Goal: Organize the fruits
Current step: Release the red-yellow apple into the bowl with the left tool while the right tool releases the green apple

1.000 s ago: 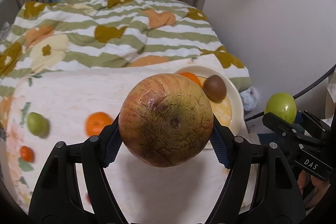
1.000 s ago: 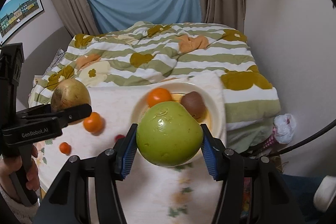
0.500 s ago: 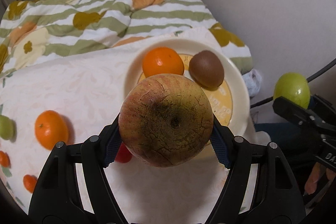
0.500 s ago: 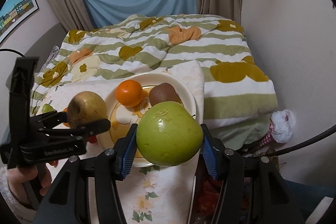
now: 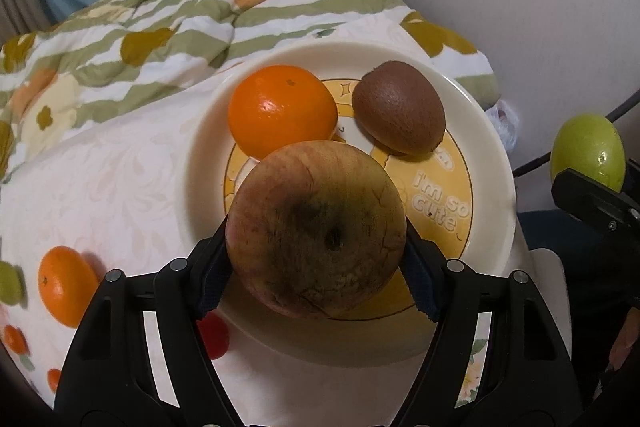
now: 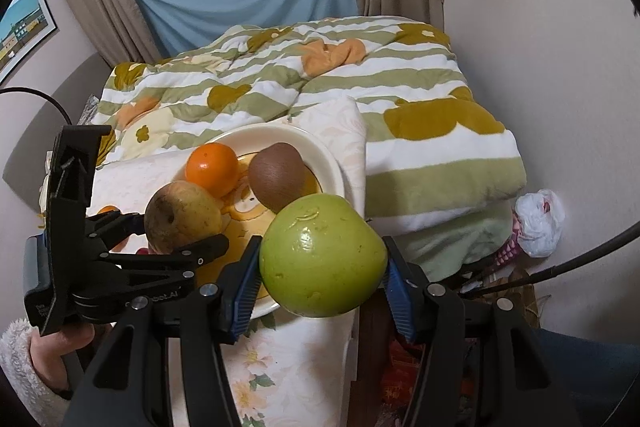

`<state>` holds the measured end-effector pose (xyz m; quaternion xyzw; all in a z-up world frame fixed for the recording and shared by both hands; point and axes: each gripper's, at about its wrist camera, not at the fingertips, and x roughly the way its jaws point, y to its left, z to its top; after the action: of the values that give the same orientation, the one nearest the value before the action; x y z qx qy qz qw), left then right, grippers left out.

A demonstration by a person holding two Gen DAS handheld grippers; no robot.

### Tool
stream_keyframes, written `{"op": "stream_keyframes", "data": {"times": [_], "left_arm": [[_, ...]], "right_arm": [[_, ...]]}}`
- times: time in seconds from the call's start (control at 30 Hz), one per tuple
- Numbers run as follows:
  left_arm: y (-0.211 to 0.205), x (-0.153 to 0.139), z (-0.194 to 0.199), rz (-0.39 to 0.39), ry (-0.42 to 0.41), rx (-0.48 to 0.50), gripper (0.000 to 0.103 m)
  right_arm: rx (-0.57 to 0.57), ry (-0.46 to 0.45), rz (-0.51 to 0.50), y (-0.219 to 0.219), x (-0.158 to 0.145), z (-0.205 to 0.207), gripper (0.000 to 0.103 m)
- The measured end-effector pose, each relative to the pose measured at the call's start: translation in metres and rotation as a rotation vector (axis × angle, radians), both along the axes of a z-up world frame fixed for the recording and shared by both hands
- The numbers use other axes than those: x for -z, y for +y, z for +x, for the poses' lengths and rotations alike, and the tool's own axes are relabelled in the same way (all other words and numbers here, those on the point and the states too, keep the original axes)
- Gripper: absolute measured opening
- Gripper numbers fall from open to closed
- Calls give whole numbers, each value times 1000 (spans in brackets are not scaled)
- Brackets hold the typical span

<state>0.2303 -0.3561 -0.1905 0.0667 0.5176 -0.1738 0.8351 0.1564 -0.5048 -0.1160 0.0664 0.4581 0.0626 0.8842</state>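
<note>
A russet apple point(image 5: 316, 229) is gripped in the left claw point(image 5: 316, 267) above the cream plate point(image 5: 486, 131), on which "i'm so cute" is printed. An orange point(image 5: 282, 117) and a kiwi point(image 5: 398, 107) are held on the plate. A green apple point(image 6: 322, 255) is clamped in the right claw point(image 6: 320, 283), just beside the plate's rim.
</note>
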Motion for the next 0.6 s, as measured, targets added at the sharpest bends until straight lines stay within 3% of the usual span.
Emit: {"op": "stream_keyframes", "data": {"times": [0.1,0.23,0.6], "left_arm": [[-2,-2,-1,11,-19,2,83],[-2,-12,-3,18,-49,-3,103],[52,-42,-25,24,-52,-129,103]], "right_arm": [[-1,4,0,-2,2,-1,52],[-1,4,2,-3,2,-2,52],[-89,-32,5,5,-4,5,52]]}}
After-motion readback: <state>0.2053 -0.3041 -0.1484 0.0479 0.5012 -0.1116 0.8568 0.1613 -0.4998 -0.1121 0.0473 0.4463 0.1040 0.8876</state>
